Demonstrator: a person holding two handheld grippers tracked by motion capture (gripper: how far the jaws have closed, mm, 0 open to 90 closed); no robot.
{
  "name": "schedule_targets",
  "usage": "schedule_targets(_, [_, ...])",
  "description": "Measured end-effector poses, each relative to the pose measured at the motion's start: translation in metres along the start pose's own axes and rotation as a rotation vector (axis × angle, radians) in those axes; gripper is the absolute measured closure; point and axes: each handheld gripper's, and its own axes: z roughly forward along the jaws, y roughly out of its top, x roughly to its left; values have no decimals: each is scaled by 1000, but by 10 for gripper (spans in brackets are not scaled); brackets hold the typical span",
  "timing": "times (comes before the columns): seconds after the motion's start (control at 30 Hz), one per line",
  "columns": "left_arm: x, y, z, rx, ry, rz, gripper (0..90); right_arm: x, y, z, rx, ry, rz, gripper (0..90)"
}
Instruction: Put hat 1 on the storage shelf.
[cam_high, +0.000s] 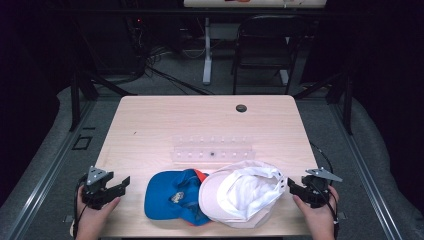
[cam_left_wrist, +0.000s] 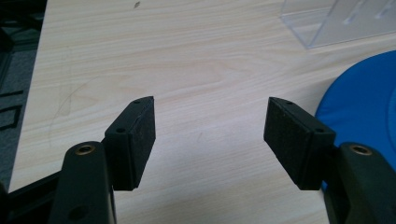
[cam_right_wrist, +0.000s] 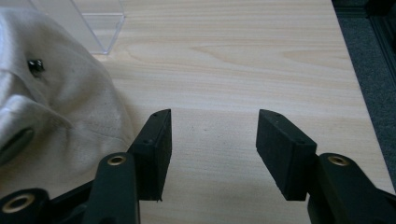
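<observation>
2 caps, blue cap (cam_high: 170, 197) and white cap (cam_high: 242, 192), between 2 grippers.

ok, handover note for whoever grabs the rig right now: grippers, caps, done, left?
Left gripper: jaws open, empty, at the table's near left, beside the blue baseball cap.
Right gripper: jaws open, empty, next to the white fabric cap.
Caps lie at the near edge of the light wooden table, the white one overlapping the blue one's right side. The clear plastic rack behind them is empty.
Done: nothing gripped yet.
Left: probably grasp and move the caps.
</observation>
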Motion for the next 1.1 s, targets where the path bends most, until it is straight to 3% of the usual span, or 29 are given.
schedule_targets(0.23, [-5, 0, -1, 4, -17, 13, 342, -1, 4, -11, -8, 5, 45, 485])
schedule_targets(0.4, [-7, 0, 1, 6, -22, 19, 342, 2, 2, -7, -1, 14, 41, 493])
schedule_targets(0.5, [-5, 0, 2, 5, -24, 9, 342, 4, 0, -6, 3, 34, 35, 498])
schedule_targets(0.7, [-2, 0, 6, 13, -25, -27, 362, 5, 3, -9, 21, 30, 34, 507])
schedule_targets(0.8, [-2, 0, 7, 8, -23, -39, 362, 4, 12, -12, 82, 63, 77, 538])
schedule_targets(0.97, [-3, 0, 8, 16, -22, -36, 362, 5, 25, -19, 153, 81, 71, 540])
schedule_targets(1.1, [-6, -2, 11, 25, -20, -38, 363, 3, 41, -26, 225, 106, 108, 539])
